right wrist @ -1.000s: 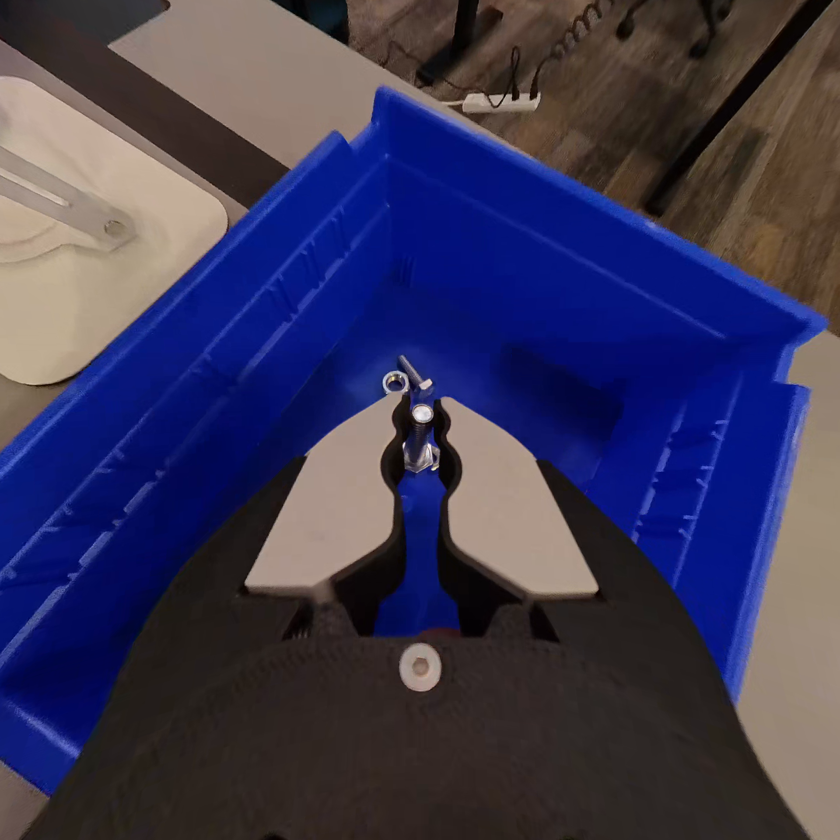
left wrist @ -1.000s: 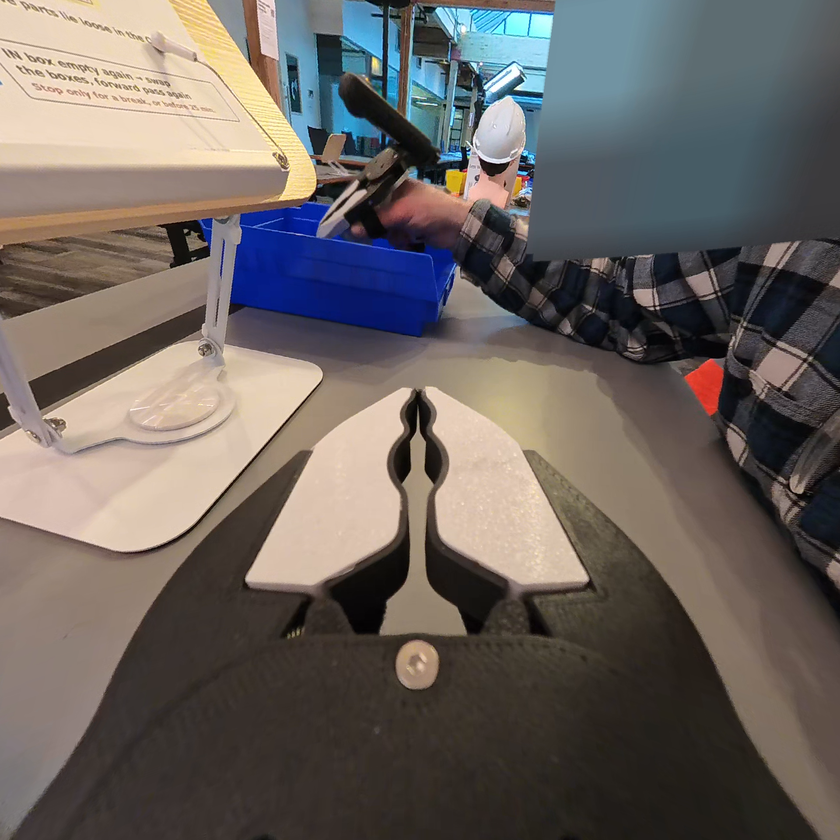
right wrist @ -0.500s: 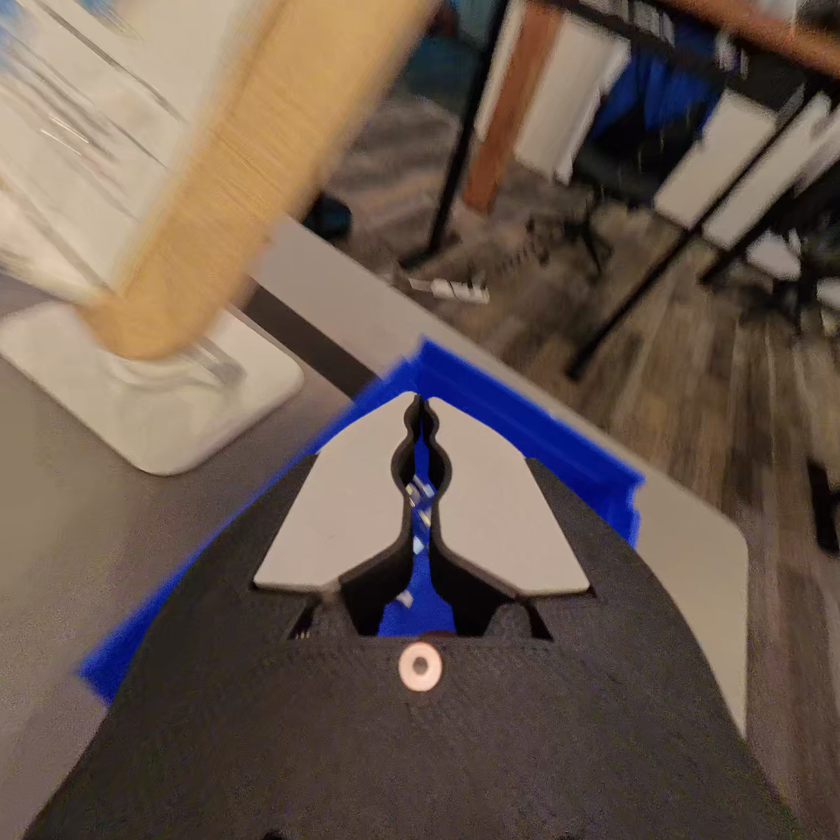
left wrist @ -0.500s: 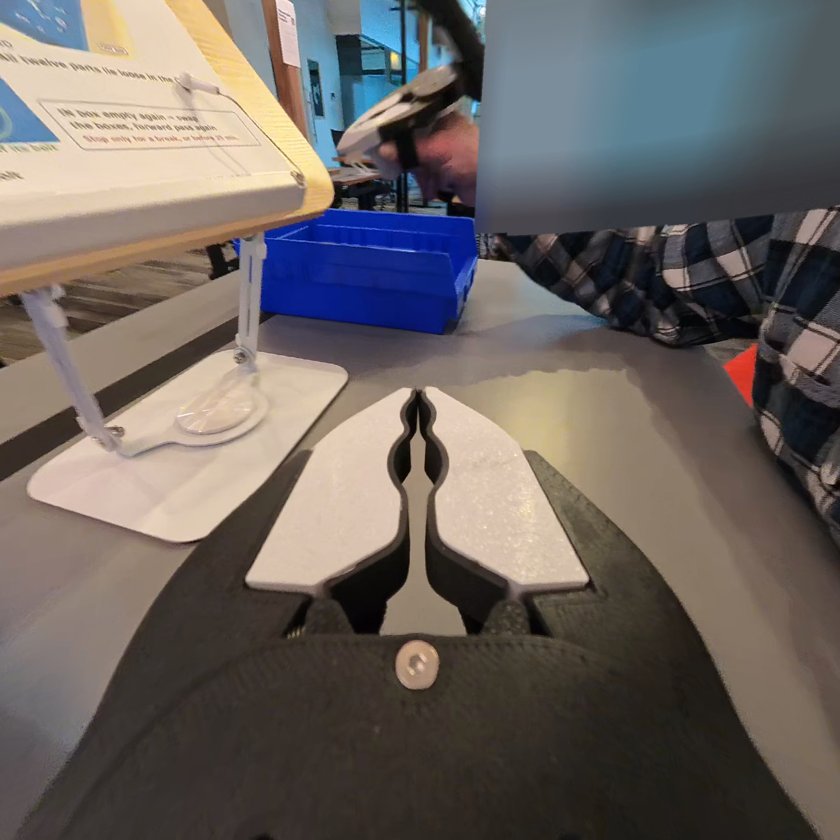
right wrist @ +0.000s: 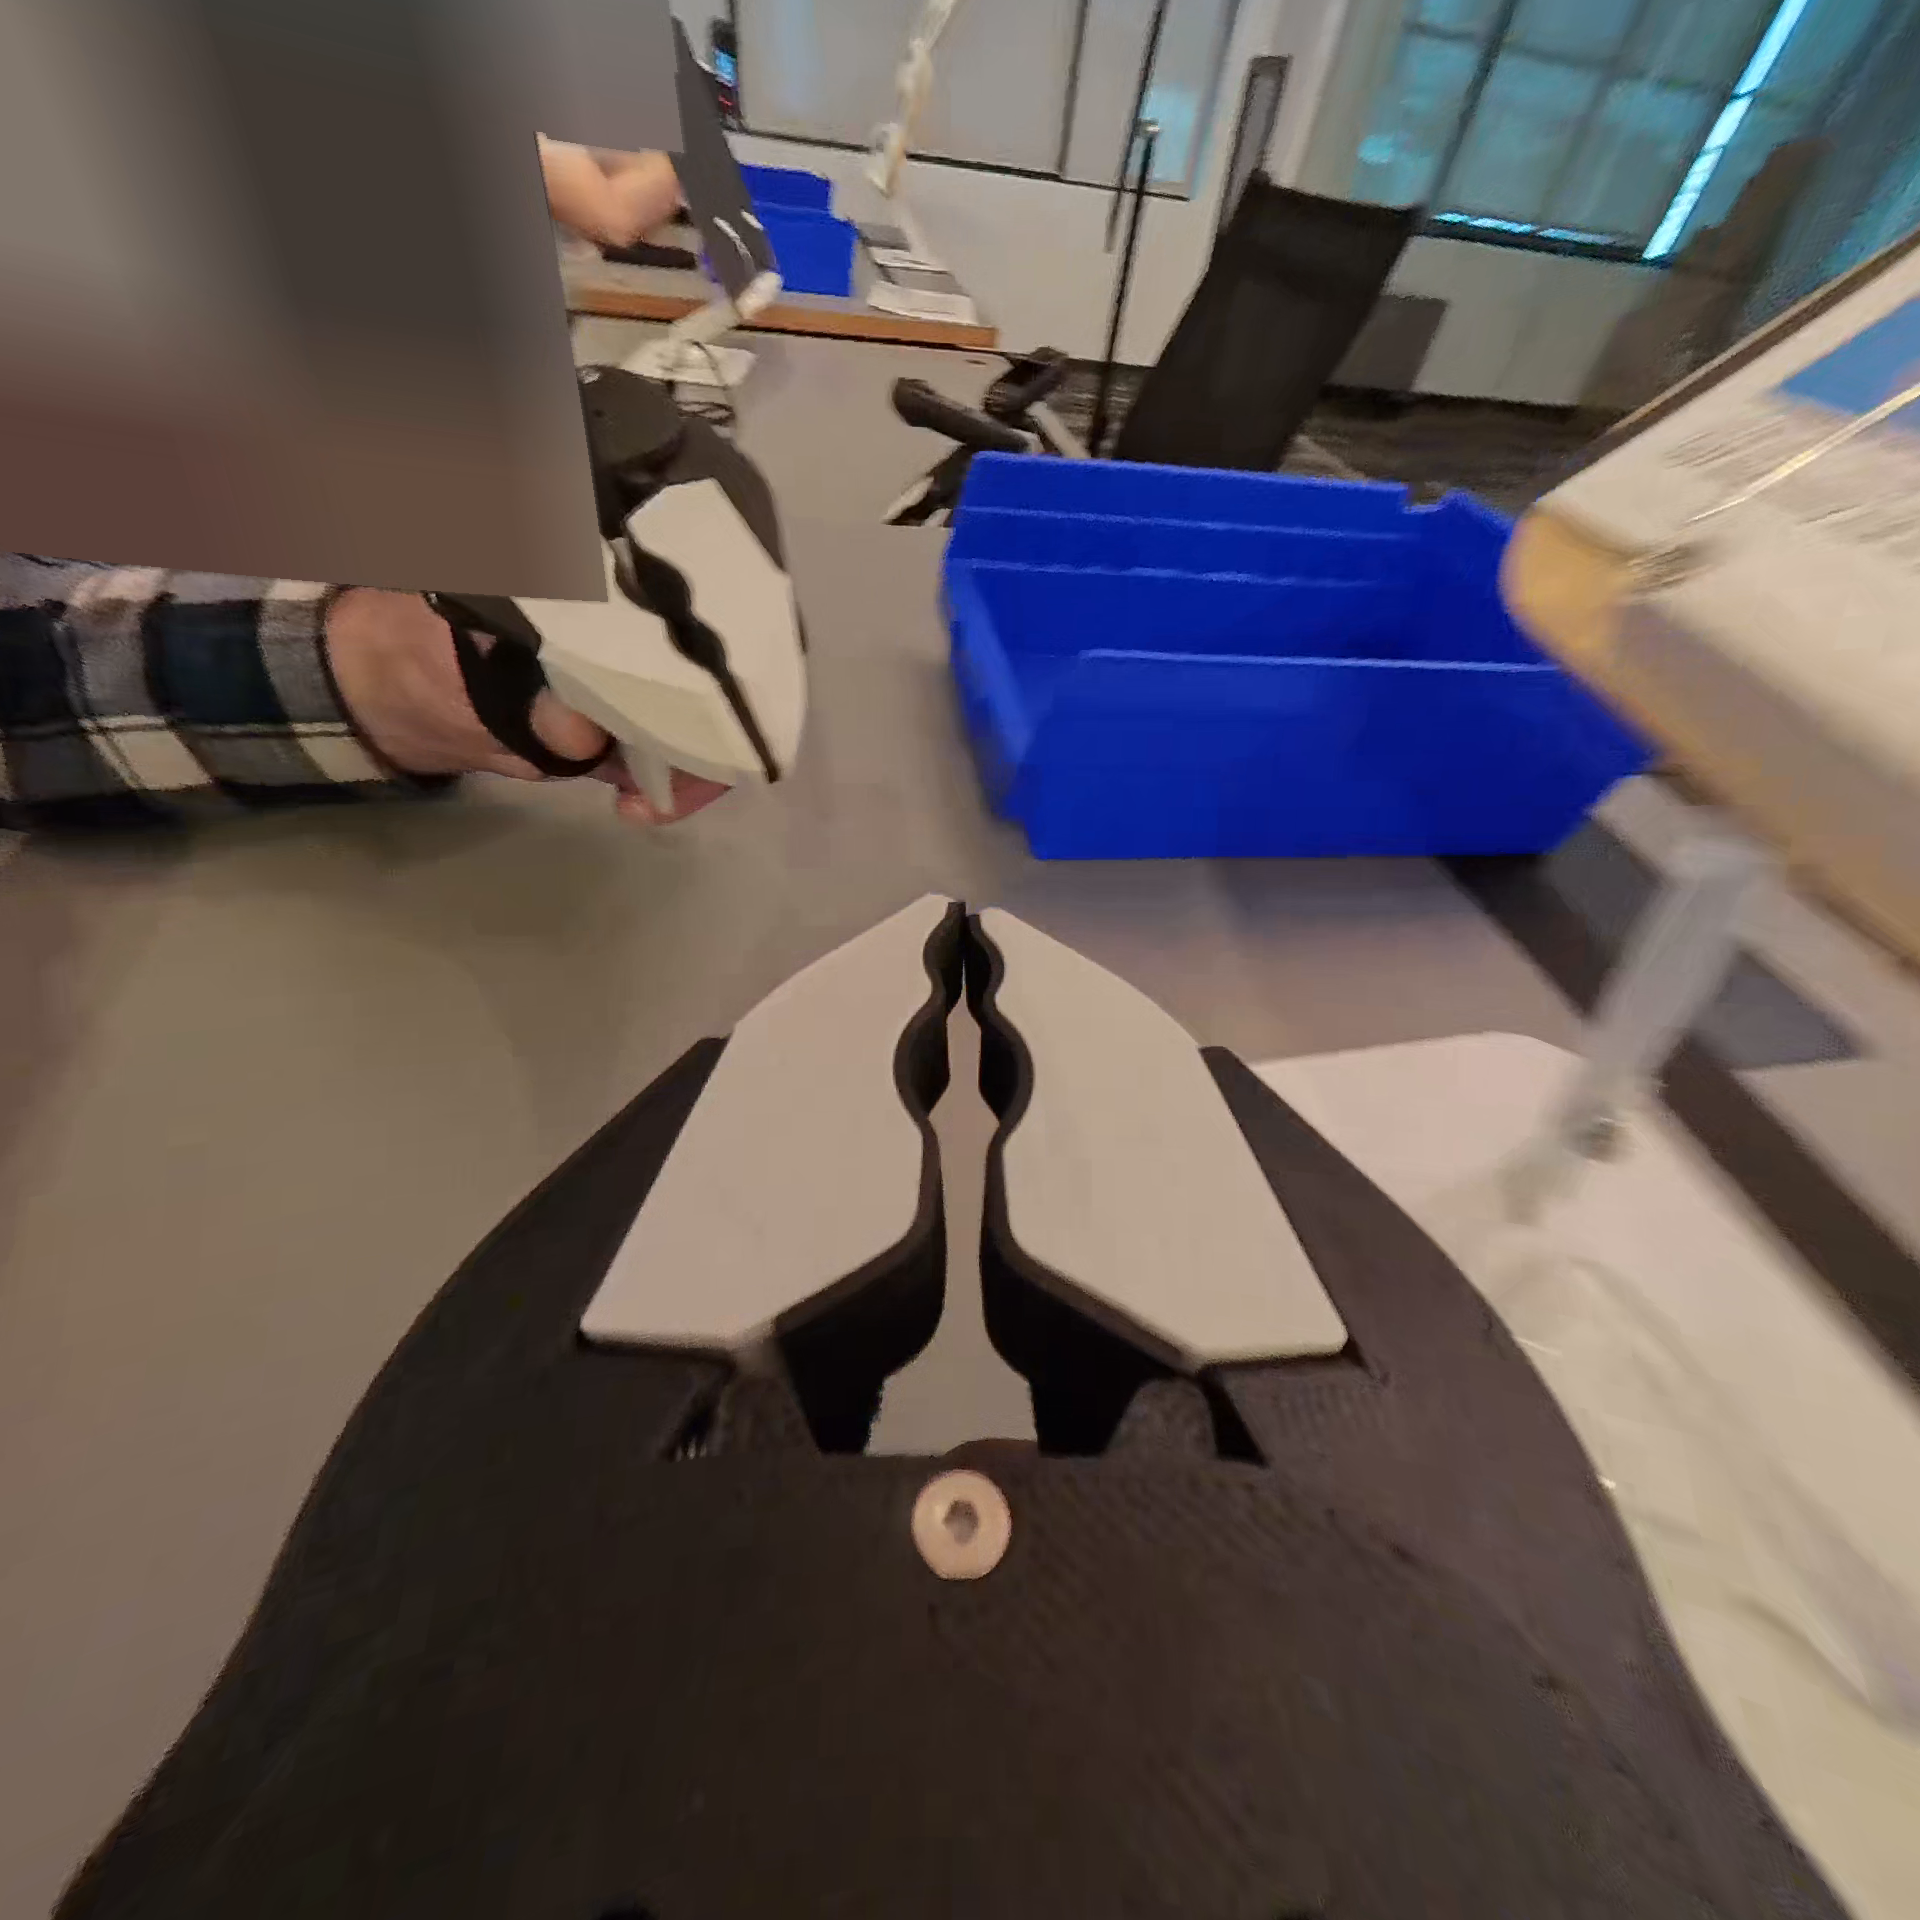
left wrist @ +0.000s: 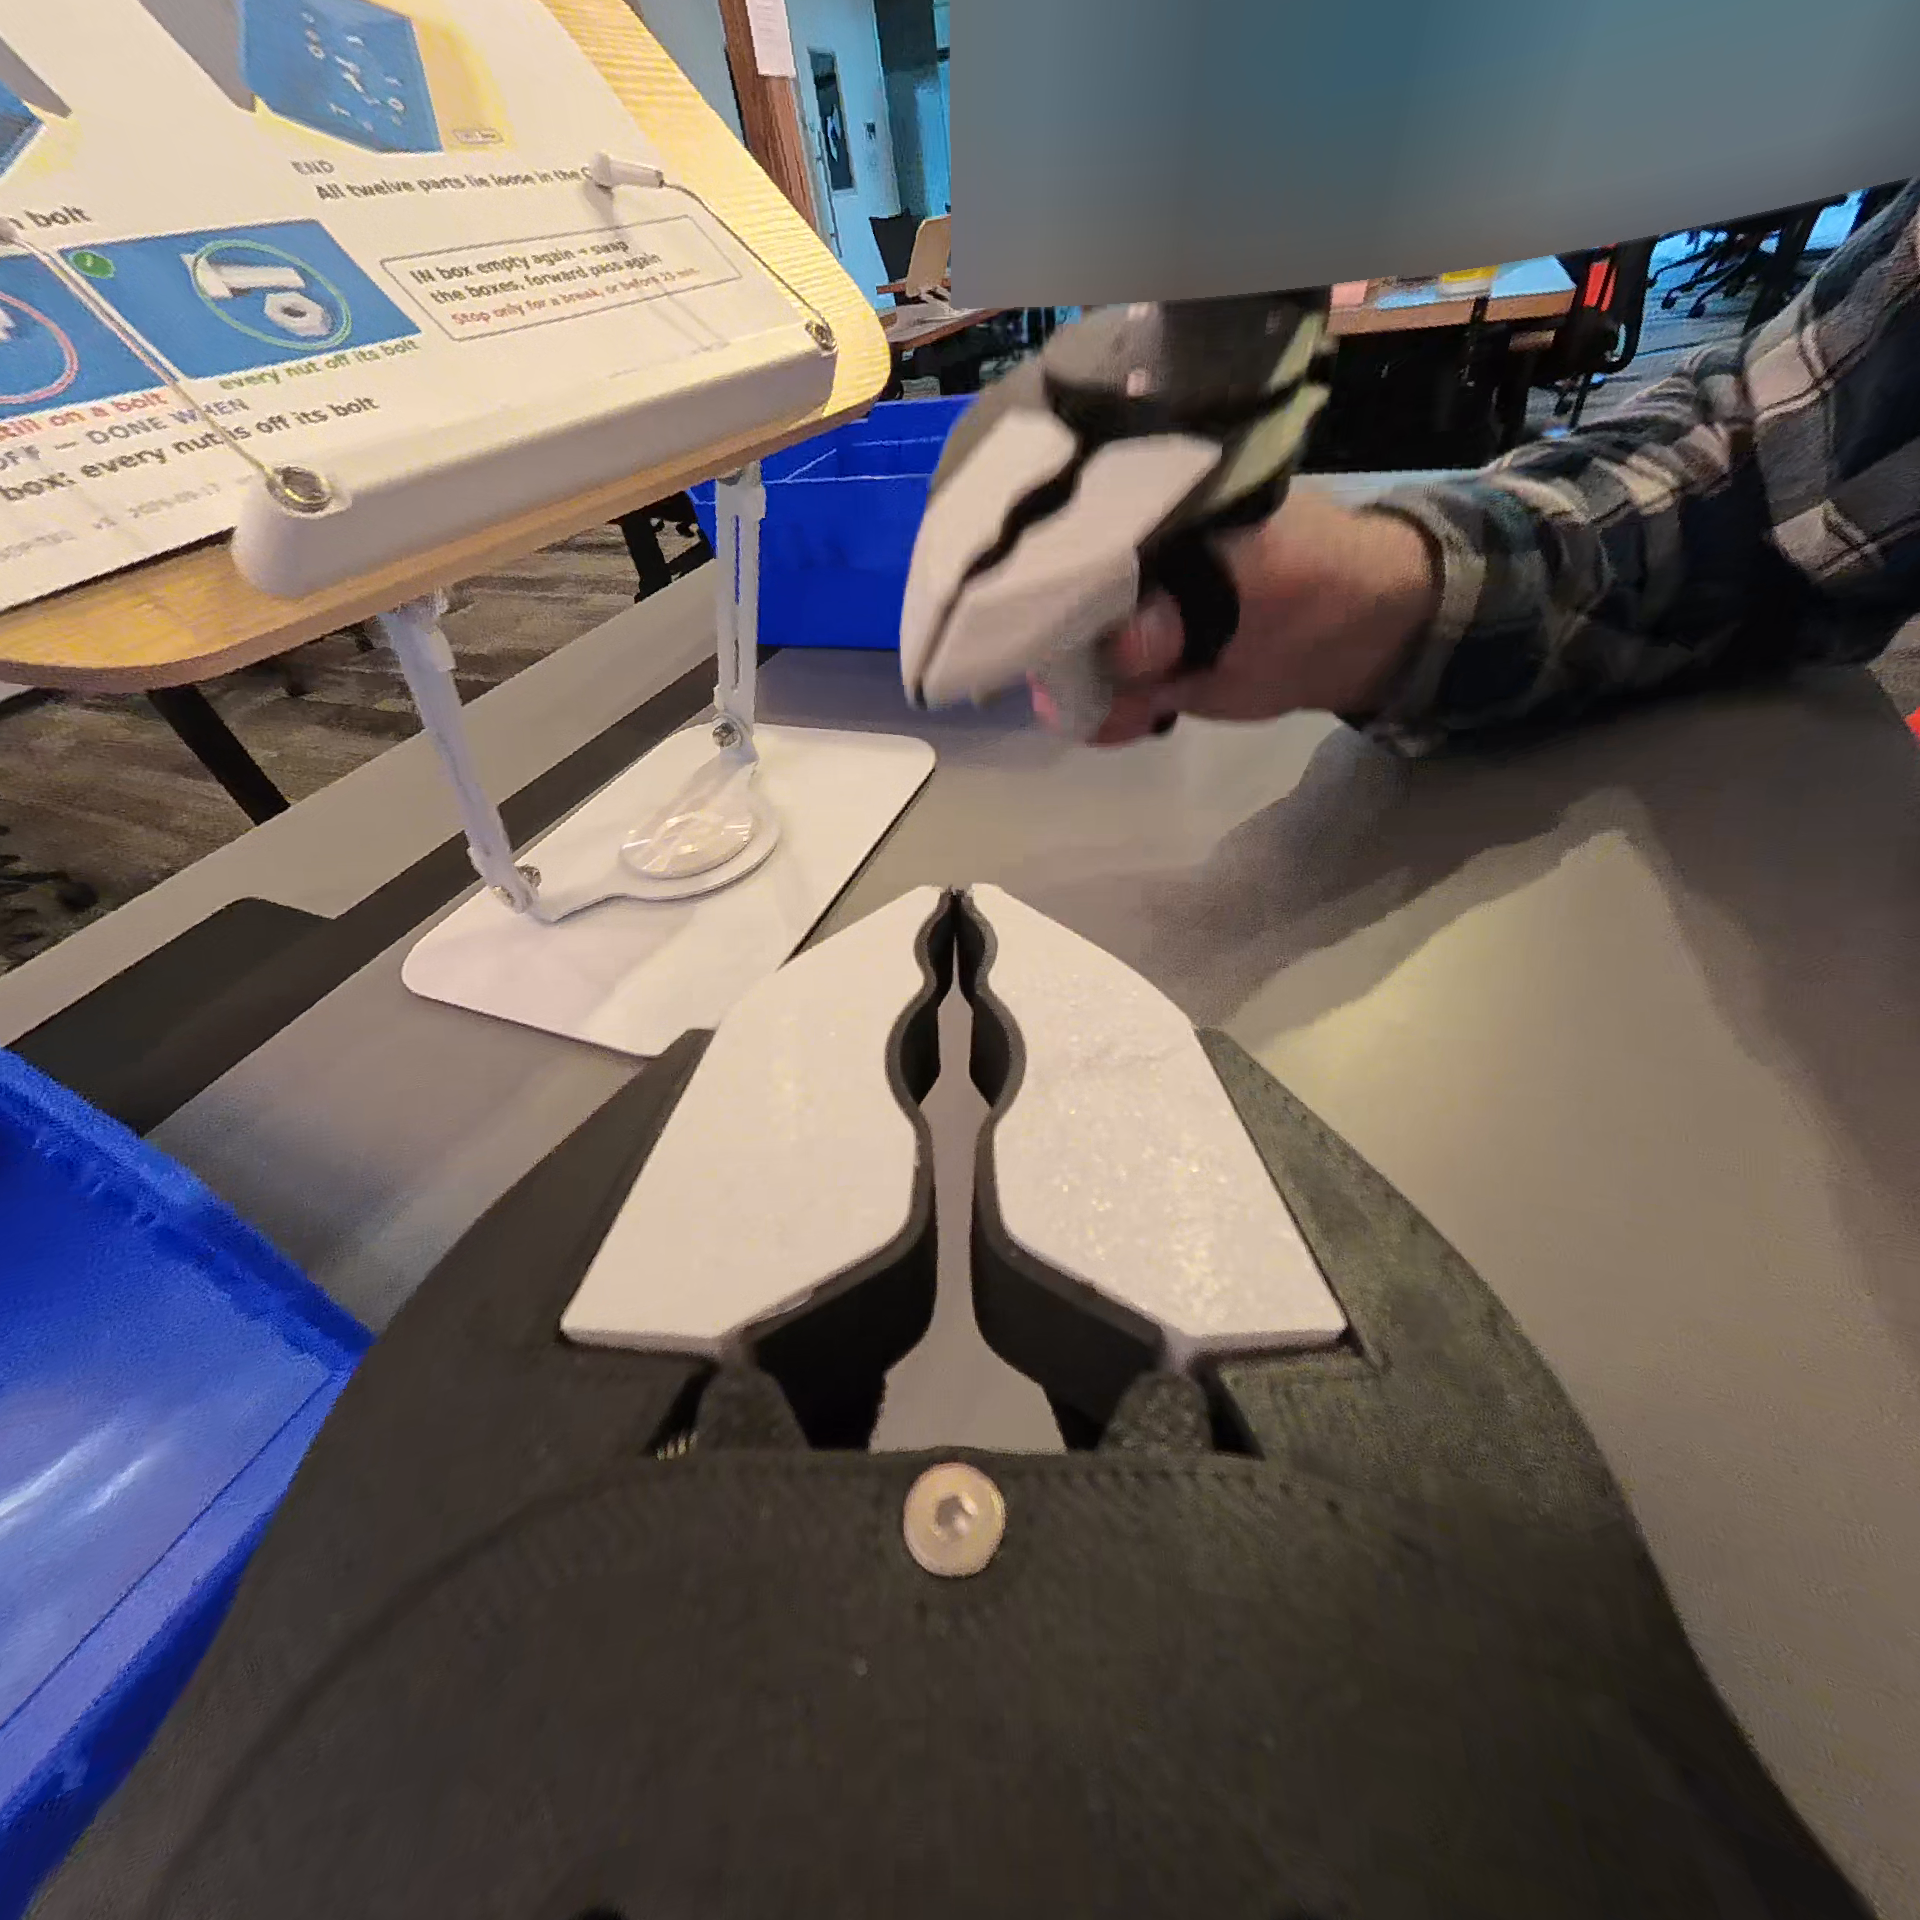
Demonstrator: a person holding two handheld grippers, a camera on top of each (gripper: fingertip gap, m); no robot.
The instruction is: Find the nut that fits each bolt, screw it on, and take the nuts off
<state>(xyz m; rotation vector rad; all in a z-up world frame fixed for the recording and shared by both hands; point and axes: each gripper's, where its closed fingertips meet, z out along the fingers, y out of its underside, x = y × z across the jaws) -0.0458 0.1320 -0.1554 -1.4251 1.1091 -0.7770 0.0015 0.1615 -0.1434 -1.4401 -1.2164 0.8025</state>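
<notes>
Right hand-held gripper (right wrist: 961, 914) now clamped shut on nothing, swung out of the blue box (left wrist: 831, 540) where it sat over a bolt and nut a second ago. Left hand-held gripper (left wrist: 954, 899) same as before: shut, bare, low over the worktop (left wrist: 1507, 1039). No bolt or nut visible anywhere; presumably back in that box. Looks like a missed pick, so back in for another go.
</notes>
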